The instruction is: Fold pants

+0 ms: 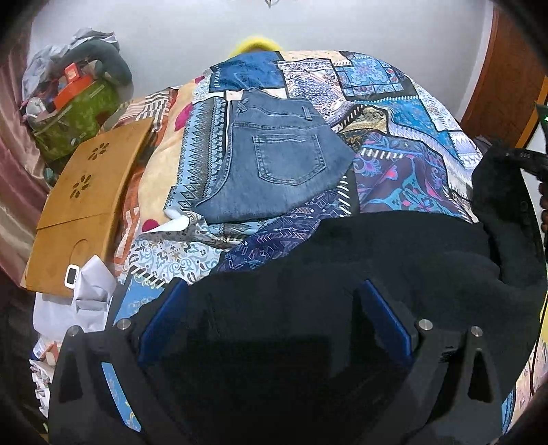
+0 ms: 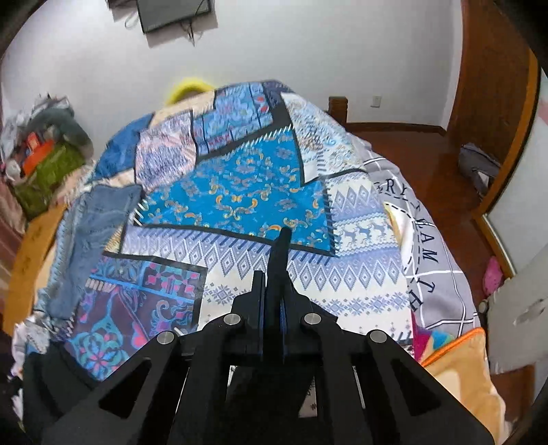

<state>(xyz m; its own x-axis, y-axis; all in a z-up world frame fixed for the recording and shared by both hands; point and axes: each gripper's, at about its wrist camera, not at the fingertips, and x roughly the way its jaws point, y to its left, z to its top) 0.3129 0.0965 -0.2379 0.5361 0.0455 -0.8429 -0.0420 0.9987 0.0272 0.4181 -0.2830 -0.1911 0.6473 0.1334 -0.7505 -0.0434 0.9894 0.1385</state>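
Left wrist view: a dark garment (image 1: 376, 246), apparently the black pants to be folded, lies spread on the bed, its near edge running under and between the fingers of the left tool (image 1: 274, 321). That tool is fully spread and presses on nothing, so it looks poised to take hold of the cloth's edge. A raised fold of the same dark cloth stands at the right of this view, close to a dark tool; whether that tool grips it I cannot tell.

In the right wrist view, the right tool (image 2: 274, 294) is clenched tight, a thin black strip rising between its fingers; whether that is cloth or part of the tool is unclear.

Beyond the dark garment a pair of blue jeans (image 1: 277, 161) lies already folded, back pocket up, probably set aside as finished work.

Everything rests on a patchwork bedspread (image 1: 404, 113) in blues and purples. A wooden lap tray (image 1: 85, 205) leans at the bed's left edge, with a green bag (image 1: 75, 119) of clutter behind it. White walls, a wooden floor (image 2: 428, 154) and a wall-mounted screen (image 2: 171, 13) complete the room.
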